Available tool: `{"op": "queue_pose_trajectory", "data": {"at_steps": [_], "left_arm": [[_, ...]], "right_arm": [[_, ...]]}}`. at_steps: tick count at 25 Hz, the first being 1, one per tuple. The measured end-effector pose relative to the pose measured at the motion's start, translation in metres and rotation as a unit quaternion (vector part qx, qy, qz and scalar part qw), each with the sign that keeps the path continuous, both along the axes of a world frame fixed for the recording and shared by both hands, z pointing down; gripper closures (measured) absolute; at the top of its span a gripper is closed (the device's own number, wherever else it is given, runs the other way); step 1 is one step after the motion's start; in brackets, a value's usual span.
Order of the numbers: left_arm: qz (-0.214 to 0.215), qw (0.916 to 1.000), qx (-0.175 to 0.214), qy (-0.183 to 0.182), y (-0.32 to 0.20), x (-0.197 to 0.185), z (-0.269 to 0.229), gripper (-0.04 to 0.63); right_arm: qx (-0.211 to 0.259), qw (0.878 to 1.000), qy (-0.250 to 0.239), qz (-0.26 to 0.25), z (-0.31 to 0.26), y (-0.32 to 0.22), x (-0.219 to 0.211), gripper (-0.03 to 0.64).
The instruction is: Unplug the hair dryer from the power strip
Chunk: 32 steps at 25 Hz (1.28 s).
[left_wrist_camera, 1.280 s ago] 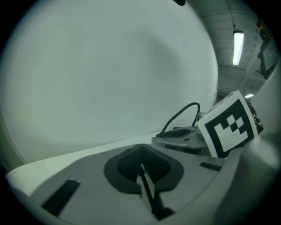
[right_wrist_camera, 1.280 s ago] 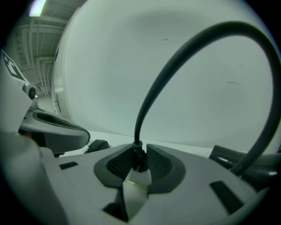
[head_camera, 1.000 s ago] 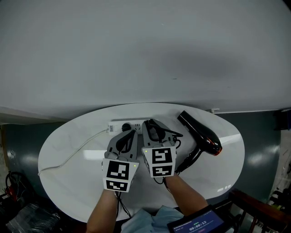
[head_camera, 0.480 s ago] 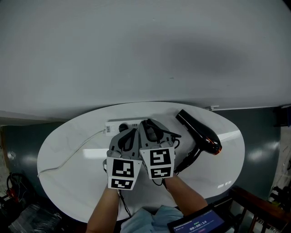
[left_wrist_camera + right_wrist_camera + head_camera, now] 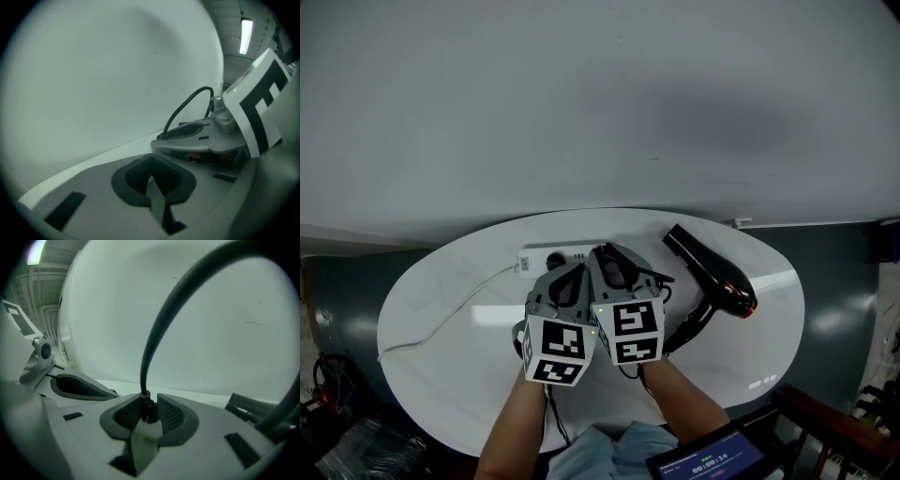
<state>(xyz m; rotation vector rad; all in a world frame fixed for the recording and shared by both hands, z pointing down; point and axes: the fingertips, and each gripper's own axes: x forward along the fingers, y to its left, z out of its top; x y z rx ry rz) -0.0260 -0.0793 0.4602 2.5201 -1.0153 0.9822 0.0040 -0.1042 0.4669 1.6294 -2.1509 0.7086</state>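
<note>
A white power strip (image 5: 546,255) lies at the far side of the oval table (image 5: 441,375), with a dark round part on its top. The black hair dryer (image 5: 717,274) lies to the right. My right gripper (image 5: 148,412) is shut on the dryer's black plug, and the cord (image 5: 154,324) curves up out of the pads. The strip does not show in that view, so I cannot tell whether the plug sits in it. My left gripper (image 5: 151,182) is close beside the right one, pads together with nothing between them. In the head view both tips (image 5: 572,274) (image 5: 614,260) sit just in front of the strip.
The strip's white cable (image 5: 450,314) trails left to the table's edge. A pale wall (image 5: 600,112) rises right behind the table. A tablet screen (image 5: 708,461) shows at the bottom edge near the person's arms.
The left gripper has rolled, and its marker cube has shifted right, closer to the right gripper's cube. The right gripper has kept still on the plug.
</note>
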Motion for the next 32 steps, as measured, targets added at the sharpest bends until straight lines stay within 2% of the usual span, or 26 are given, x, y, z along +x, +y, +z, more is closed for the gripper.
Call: {"op": "queue_pose_trajectory", "data": {"at_steps": [6,9,19,24,32], "left_arm": [[0.009,0.9993,-0.035,-0.009,-0.001,0.005,0.006,0.597],[0.027,0.9983,-0.048,-0.021,0.000,0.008,0.009,0.597],[0.102,0.9902,-0.047,-0.083,0.011,0.013,0.019,0.597],[0.114,0.9874,-0.054,-0.096,0.011,0.013,0.020,0.597],[0.149,0.9775,-0.063,-0.135,0.017,0.010,0.021,0.597]], "right_arm": [[-0.009,1.000,-0.006,-0.006,0.003,-0.001,0.002,0.526],[-0.007,1.000,-0.003,-0.016,0.004,-0.001,0.004,0.526],[0.001,0.999,-0.001,-0.043,0.004,0.001,0.003,0.518],[-0.005,0.998,-0.003,-0.058,0.003,0.000,0.000,0.526],[0.000,0.997,-0.002,-0.075,-0.002,0.000,-0.004,0.538]]}}
